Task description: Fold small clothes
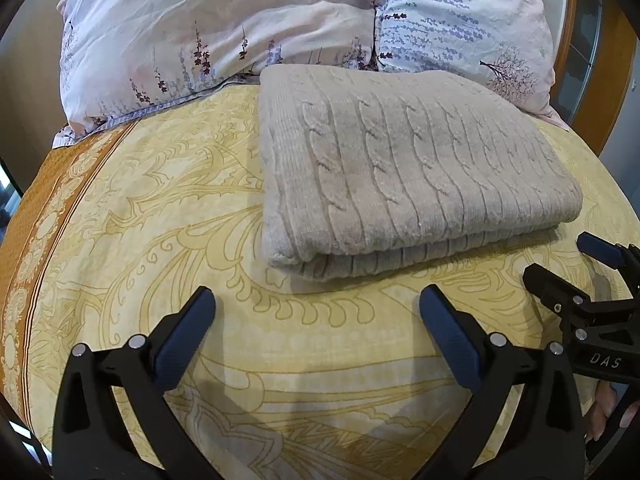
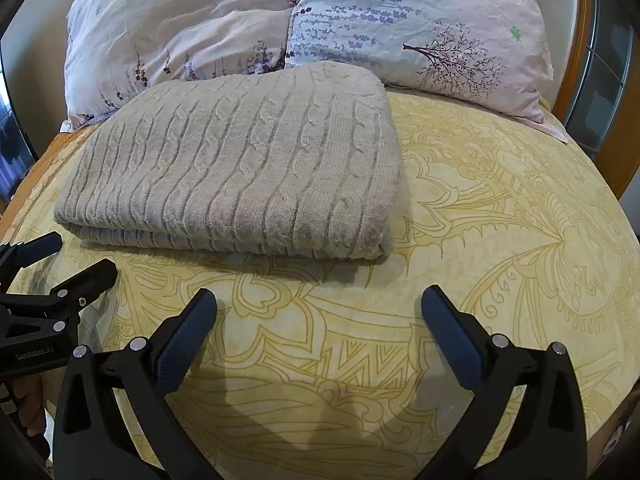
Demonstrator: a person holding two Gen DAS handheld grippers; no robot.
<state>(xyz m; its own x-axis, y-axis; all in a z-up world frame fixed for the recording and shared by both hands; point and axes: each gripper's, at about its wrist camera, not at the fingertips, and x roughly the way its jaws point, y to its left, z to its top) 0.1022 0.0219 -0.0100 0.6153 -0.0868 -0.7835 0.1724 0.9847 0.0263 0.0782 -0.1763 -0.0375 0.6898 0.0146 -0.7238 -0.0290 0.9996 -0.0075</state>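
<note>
- A beige cable-knit sweater (image 1: pixel 404 168) lies folded into a thick rectangle on the bed's yellow patterned bedspread (image 1: pixel 160 208), its far edge against two floral pillows (image 1: pixel 224 28).
- The left hand-held gripper (image 1: pixel 316 332) hangs just short of the sweater's near fold, jaws spread wide, nothing between them.
- The right hand-held gripper (image 2: pixel 320 332) hovers likewise, jaws wide apart and empty, clear of the sweater.

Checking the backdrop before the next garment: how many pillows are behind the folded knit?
2: one pillow on the left, a second pillow to its right, touching. Others may be hidden.
</note>
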